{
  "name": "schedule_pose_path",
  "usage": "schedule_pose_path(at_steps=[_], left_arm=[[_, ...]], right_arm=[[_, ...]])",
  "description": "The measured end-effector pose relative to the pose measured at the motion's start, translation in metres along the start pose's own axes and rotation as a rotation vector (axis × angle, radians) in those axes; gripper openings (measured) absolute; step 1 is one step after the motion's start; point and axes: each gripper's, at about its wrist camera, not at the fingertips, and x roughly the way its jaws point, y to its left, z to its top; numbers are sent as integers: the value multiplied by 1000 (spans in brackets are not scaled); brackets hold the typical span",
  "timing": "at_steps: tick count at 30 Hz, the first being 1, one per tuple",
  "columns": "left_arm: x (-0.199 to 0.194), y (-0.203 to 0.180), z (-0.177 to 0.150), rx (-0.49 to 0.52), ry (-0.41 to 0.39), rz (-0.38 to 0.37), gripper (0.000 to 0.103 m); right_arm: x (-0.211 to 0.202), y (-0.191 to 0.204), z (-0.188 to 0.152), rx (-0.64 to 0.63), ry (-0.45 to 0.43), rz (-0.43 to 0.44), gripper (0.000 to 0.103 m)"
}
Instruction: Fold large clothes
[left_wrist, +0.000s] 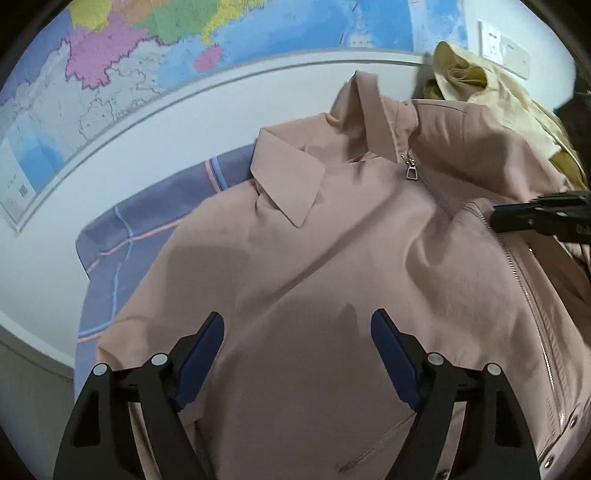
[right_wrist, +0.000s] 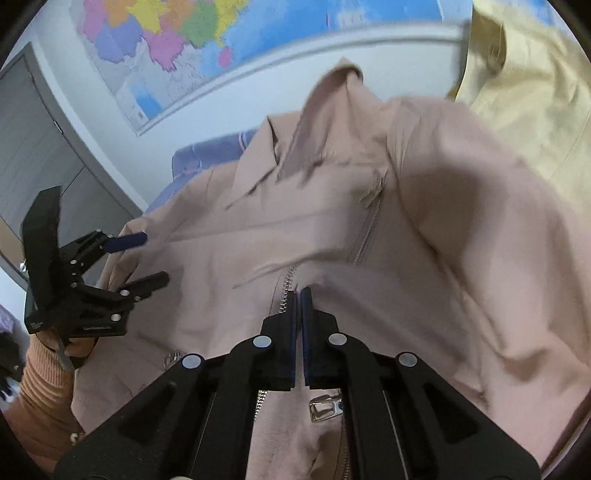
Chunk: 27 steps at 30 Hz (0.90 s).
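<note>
My left gripper (left_wrist: 297, 328) hangs over the dusty-pink zip-front jacket (left_wrist: 332, 258), jaws spread wide w/ nothing between the blue pads (left_wrist: 201, 354) — just fabric below them. From the right wrist view that same gripper (right_wrist: 147, 258) sits at the jacket's left edge, fingers apart.

My right gripper (right_wrist: 298, 295) has its jaws pressed together on the jacket's front edge, right beside the metal zipper teeth (right_wrist: 282, 291); cloth pulls up into a ridge there. A silver buckle (right_wrist: 325, 406) shows just under the fingers.

Jacket lies front-up on a purple-blue plaid bedsheet (left_wrist: 122, 236), collar (left_wrist: 288, 177) toward the wall, silver zip pull (left_wrist: 411, 170) near the neck. A pale yellow garment (left_wrist: 480, 81) is bunched past its shoulder. Coloured wall map (left_wrist: 147, 55) hangs behind. View from the right is blurry up top.
</note>
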Motion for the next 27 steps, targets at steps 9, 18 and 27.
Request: schedule_pose_path(at_steps=[9, 18, 27], left_arm=[[21, 40, -43, -30, 74, 169, 77], [-39, 39, -49, -81, -57, 136, 77], [-74, -30, -23, -4, -166, -95, 82]], right_arm=[[-59, 2, -47, -118, 23, -32, 57], [-66, -16, -87, -105, 91, -112, 59], [-161, -99, -112, 140, -99, -319, 79]])
